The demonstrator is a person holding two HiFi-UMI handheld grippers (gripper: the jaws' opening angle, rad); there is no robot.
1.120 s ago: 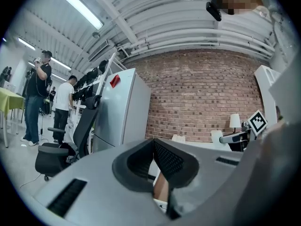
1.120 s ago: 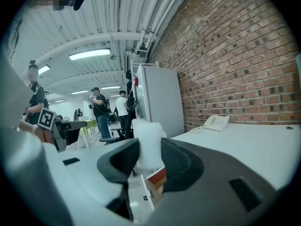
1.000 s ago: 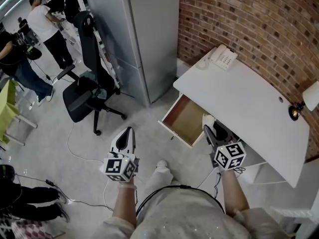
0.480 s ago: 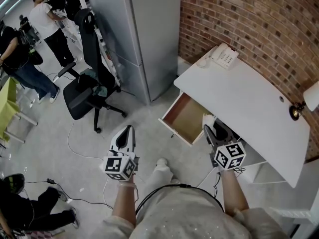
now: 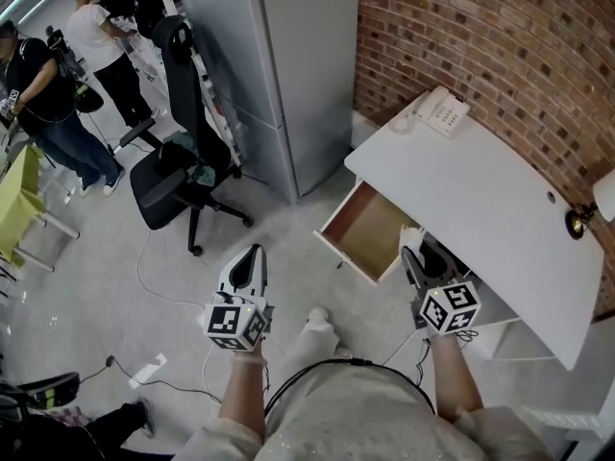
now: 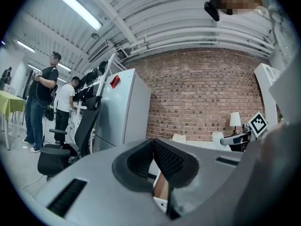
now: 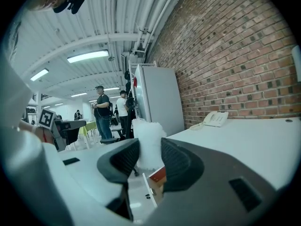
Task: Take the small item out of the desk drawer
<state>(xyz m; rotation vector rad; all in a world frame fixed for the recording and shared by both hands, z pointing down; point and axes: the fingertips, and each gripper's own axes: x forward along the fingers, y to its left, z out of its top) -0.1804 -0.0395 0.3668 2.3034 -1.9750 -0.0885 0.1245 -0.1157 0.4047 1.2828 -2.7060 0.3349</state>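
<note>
Clamps white small item (image 7: pixel 148 142) in right gripper (image 5: pixel 420 254), jaws part-open, by open drawer (image 5: pixel 370 233) at desk (image 5: pixel 480 209) front edge; holds left gripper (image 6: pixel 153 147) closed, empty.

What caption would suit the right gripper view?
Right gripper grips a small white item near the open desk drawer.

A white desk (image 5: pixel 480 200) carries a telephone (image 5: pixel 440 113) and a lamp (image 5: pixel 577 221), its drawer (image 5: pixel 370 230) open.
</note>
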